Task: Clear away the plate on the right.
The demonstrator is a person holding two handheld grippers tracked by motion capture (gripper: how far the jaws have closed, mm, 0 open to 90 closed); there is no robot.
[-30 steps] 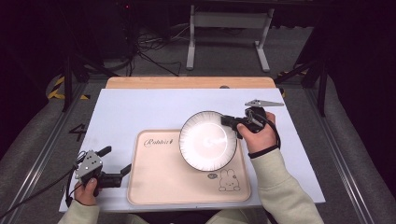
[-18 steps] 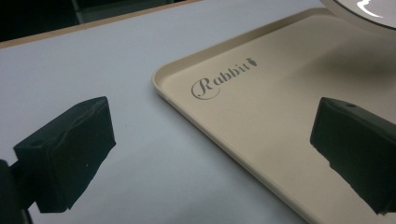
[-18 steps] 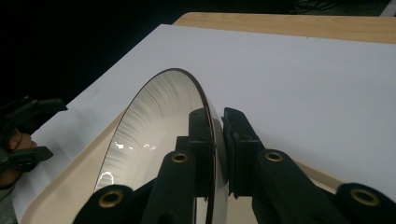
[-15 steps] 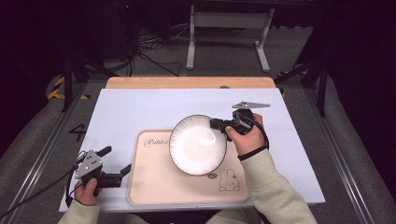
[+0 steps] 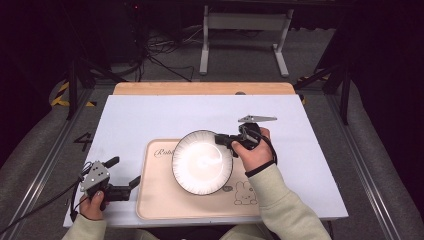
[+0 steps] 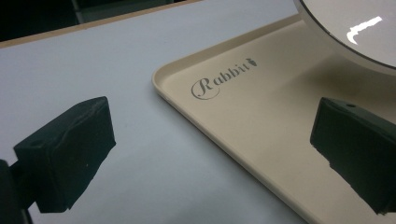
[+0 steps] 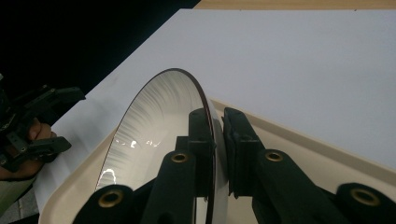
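Right gripper point(image 5: 226, 141) has its fingers point(image 7: 201, 140) clamped on the plate point(image 5: 202, 162) rim, plate hovering over the tray point(image 5: 155, 200) and lying left of that hand. Left gripper point(image 5: 122, 175) sits wide open, empty, at the tray's left edge on the worktop point(image 5: 150, 120).

White table point(image 5: 150, 115) — metal stand point(image 5: 240, 30)

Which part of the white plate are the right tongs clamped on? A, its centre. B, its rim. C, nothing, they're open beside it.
B: the right tongs pinch the rim of the plate between closed jaws, over the beige tray.
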